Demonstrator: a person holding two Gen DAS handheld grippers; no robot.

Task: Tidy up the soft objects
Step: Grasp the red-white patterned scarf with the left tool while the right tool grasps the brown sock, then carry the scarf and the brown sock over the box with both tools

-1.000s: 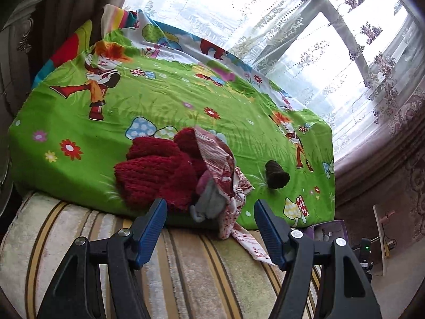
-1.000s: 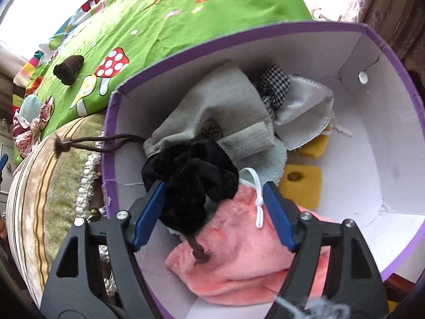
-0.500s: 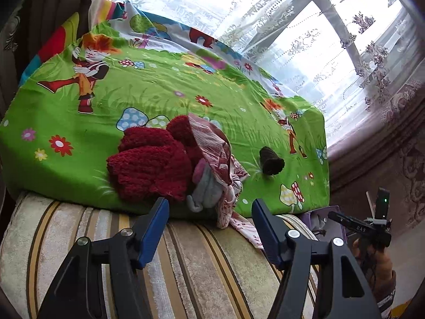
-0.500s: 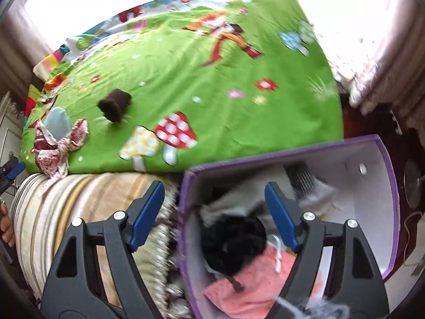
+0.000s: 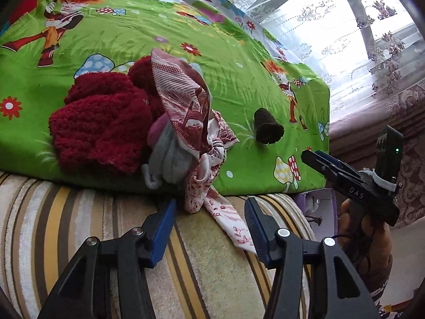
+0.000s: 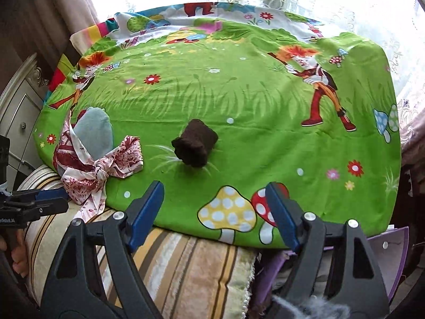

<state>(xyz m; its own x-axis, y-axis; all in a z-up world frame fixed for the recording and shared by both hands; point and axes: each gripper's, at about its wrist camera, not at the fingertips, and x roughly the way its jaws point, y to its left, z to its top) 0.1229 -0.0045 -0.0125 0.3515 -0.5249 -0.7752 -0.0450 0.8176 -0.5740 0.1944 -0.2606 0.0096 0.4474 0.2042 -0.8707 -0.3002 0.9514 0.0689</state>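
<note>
Since a second ago my right gripper (image 6: 213, 210) has swung away from the purple box (image 6: 393, 250) and up over the green cartoon sheet (image 6: 239, 101), while my left gripper (image 5: 209, 223) has dipped closer to the heap at the sheet's near edge. I judge the step in hand as fetching the next soft pieces for the box. On the sheet, the dark brown knitted piece (image 6: 195, 146) lies alone near the middle; towards the left edge sit the red-patterned knotted cloth (image 5: 191, 106), a grey sock (image 5: 170, 156) under it and a dark red knitted hat (image 5: 101, 125) beside them. The cloth's tail hangs off the sheet onto the striped cushion (image 5: 79, 226). My left jaws have just been closing and stand about half open, with that tail lying between them but not pinched. My right jaws are wide and empty, short of the brown piece. Next, I think, the left needs to sink onto the tail and squeeze; the right must reach forward
</note>
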